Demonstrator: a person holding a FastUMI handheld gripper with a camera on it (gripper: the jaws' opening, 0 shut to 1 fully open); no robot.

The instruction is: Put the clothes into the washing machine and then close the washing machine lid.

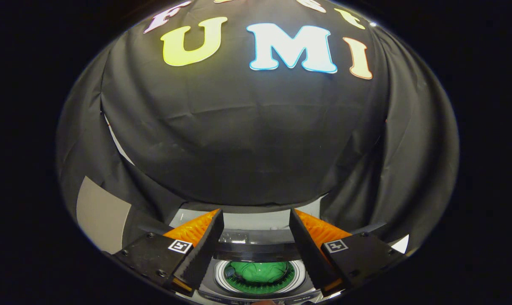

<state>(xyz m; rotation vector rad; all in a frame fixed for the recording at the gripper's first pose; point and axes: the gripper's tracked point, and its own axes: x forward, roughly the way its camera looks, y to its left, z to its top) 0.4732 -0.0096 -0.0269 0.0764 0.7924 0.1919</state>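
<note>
The gripper (256, 250) hovers above the small white top-loading washing machine (256, 288), its orange-and-black fingers (200, 250) spread wide and holding nothing. Below and between them, green clothes (259, 271) lie inside the round drum. Black cloth wall (247, 140) beyond.

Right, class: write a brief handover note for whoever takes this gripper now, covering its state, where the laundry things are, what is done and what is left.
Gripper: open, fingers apart, nothing between them, held above the washer.
Clothes: a green bundle down in the drum, seen below, between the fingers.
Lid: seems to stand open at the back of the opening, beyond the drum.
Done: clothes are in.
Left: close the lid.
</note>
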